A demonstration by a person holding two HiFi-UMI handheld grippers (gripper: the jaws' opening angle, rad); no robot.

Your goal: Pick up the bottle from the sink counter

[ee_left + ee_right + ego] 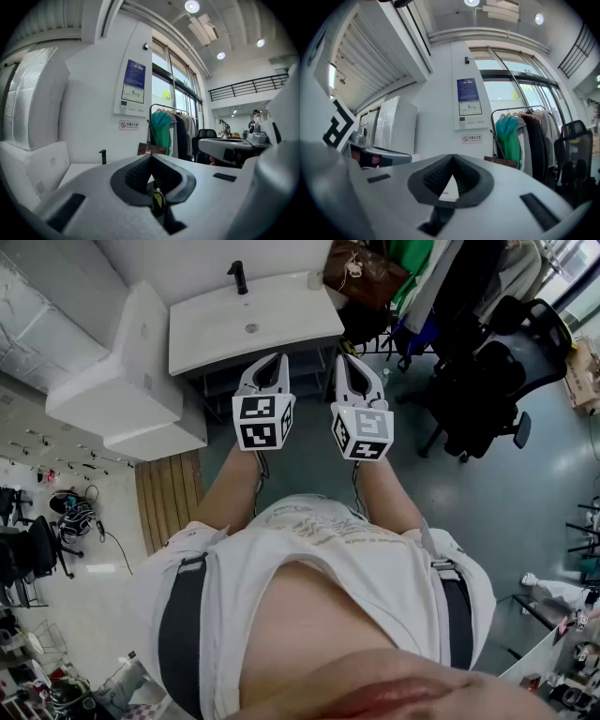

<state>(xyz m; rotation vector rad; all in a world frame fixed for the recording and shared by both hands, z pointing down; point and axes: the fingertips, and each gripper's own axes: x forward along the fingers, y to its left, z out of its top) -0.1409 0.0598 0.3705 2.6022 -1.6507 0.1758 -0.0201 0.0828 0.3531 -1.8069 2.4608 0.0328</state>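
Observation:
The white sink counter (211, 334) stands ahead of me, with a black faucet (239, 276) at its back and a drain (251, 328) in the basin. A small pale object, possibly the bottle (314, 279), sits at the counter's back right corner; it is too small to tell. My left gripper (273, 362) and right gripper (348, 362) are held side by side just short of the counter's front edge. Both are shut with nothing between the jaws. In the left gripper view the faucet (102, 156) shows beyond the shut gripper (151, 157). The right gripper (451, 158) is likewise shut and points at the wall.
Big white blocks (122, 381) stand left of the sink. A brown bag (364, 273) and a rack of hanging clothes (422, 268) are to its right, then black office chairs (487, 381). A strip of wooden flooring (169, 498) lies at the left.

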